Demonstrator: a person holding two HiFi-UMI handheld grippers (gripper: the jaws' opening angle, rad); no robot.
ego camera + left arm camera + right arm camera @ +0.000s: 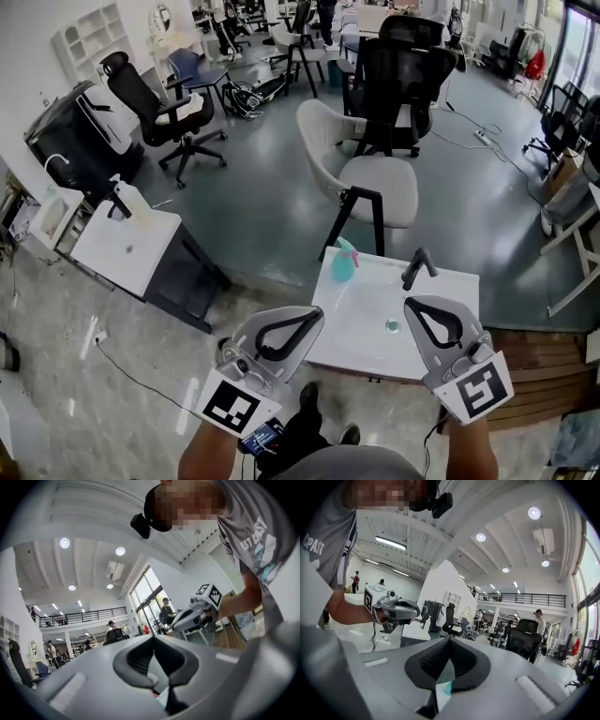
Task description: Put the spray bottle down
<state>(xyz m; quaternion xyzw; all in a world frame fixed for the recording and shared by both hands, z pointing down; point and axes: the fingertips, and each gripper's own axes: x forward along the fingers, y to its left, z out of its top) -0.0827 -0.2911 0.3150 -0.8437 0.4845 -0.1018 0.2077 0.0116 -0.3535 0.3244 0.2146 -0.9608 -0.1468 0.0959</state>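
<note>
1. the spray bottle (344,260), pale teal, sits on the far left corner of the white basin top (361,314). no gripper touches it. it is too small to tell whether it stands or lies.
2. on the same top, a black faucet (418,266) rises at the far edge, to the right of the bottle. a small round drain (393,326) shows nearer the person.
3. the right gripper (413,304) hovers above the near right part of the top, well apart from the bottle. its jaws are pressed together with nothing between them.
4. the left gripper (314,317) hovers over the near left edge of the top, also clear of the bottle. its own view shows the jaws together and empty.
5. each gripper view shows the other gripper held out level in the person's hand.
6. beyond the basin stands a white chair (375,178), and a black office chair (398,75) is behind it.
7. to the left is a second white sink unit (127,246) with its own black faucet.
</note>
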